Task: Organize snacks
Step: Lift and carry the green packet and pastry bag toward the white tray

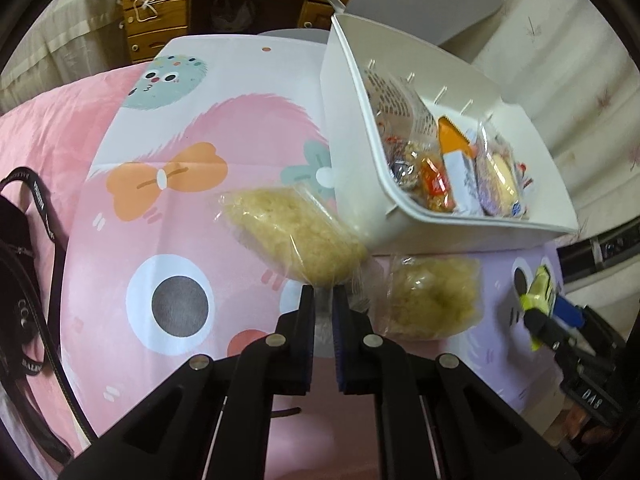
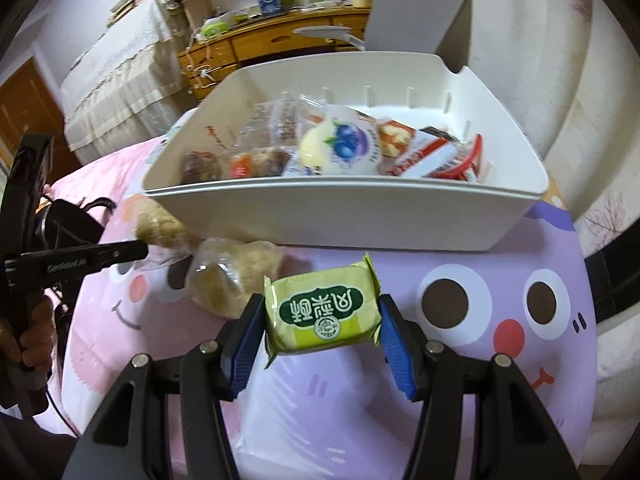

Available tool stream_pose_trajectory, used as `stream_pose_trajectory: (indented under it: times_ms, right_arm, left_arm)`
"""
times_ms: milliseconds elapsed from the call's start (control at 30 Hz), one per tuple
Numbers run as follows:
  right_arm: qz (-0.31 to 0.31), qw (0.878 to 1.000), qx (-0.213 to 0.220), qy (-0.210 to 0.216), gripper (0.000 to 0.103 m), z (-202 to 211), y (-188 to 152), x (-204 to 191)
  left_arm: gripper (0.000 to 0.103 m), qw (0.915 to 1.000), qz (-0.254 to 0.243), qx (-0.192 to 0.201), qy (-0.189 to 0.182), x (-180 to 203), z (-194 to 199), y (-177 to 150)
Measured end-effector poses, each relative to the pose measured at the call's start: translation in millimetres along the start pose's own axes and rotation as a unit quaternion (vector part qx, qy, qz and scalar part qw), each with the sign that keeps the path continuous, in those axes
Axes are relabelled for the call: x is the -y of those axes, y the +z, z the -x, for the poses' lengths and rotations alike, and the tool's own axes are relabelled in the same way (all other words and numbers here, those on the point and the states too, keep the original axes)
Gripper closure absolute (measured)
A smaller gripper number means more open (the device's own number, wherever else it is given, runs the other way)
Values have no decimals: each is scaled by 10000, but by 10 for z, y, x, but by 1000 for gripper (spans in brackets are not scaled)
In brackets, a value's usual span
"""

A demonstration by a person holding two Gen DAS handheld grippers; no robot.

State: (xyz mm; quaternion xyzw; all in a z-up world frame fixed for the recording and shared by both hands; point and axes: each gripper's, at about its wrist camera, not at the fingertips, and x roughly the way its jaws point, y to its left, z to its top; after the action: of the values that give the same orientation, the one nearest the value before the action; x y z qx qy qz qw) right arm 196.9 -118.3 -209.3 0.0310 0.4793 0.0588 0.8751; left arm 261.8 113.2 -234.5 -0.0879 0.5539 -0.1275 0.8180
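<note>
Two clear-wrapped crumbly yellow rice cakes (image 1: 296, 240) beside white bin (image 1: 352, 168)

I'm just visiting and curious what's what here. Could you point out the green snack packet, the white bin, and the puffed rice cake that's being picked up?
green snack packet (image 2: 322, 312), right wrist view, on its printed front label.
white bin (image 2: 360, 220), right wrist view, on its bare front wall.
puffed rice cake (image 1: 292, 236), left wrist view, on the cake inside its clear wrapper.

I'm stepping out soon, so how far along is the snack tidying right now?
Done: the white bin already holds several wrapped snacks. In hand: the right gripper grips a green packet; the left gripper pinches a clear rice-cracker bag by its edge. Left: one similar bag lies on the cloth beside the bin.
</note>
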Motion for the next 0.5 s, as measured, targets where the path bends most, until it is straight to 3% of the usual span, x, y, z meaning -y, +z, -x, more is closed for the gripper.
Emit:
stream_pose_trajectory:
  times_ms: [500]
  right_arm:
    - [483,9964,209,660,47,298,305,-80]
  left_arm:
    - [102,9934,927,615,-262,78,725,114]
